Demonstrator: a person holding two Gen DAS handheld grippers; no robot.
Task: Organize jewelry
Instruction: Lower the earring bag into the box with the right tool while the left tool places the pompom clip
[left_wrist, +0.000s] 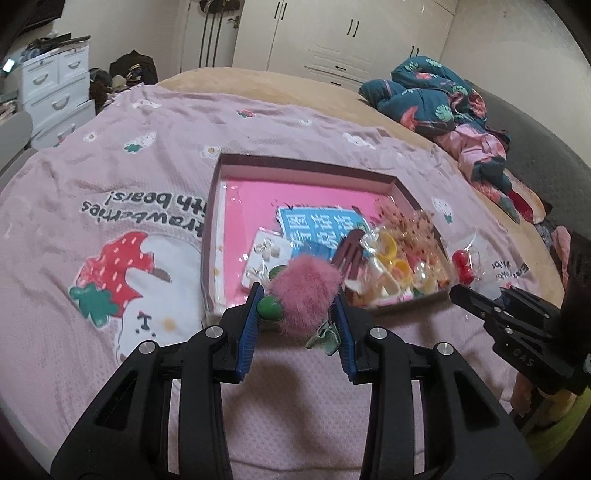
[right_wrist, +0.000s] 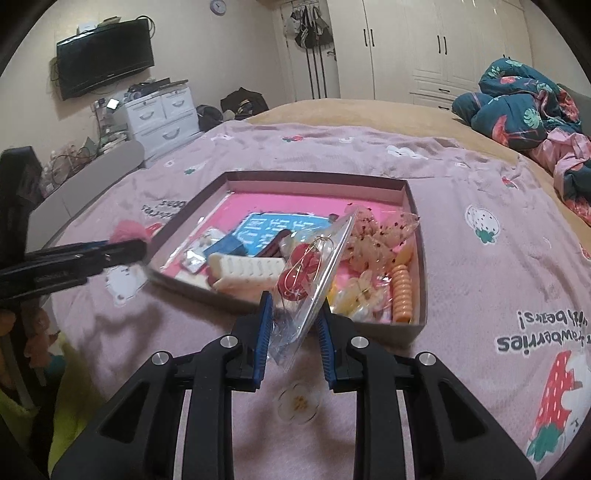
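Note:
My left gripper (left_wrist: 298, 301) is shut on a fluffy pink pom-pom hair clip (left_wrist: 304, 291) with a green ball, held just in front of the near wall of the brown box (left_wrist: 295, 164). My right gripper (right_wrist: 295, 306) is shut on a clear plastic packet with red earrings (right_wrist: 308, 275), held over the box's near wall (right_wrist: 192, 290). The box has a pink floor and holds a blue card (left_wrist: 319, 225), a white earring card (left_wrist: 264, 258), yellow rings (left_wrist: 389, 251), an orange coil tie (right_wrist: 402, 291) and a white comb clip (right_wrist: 245, 269).
The box lies on a pink strawberry blanket (left_wrist: 129, 206) on a bed. A crumpled blue floral quilt (left_wrist: 436, 96) lies at the far right. White drawers (left_wrist: 55, 92) and wardrobes (left_wrist: 332, 33) stand behind. The right gripper with its red packet (left_wrist: 465, 264) shows at right in the left wrist view.

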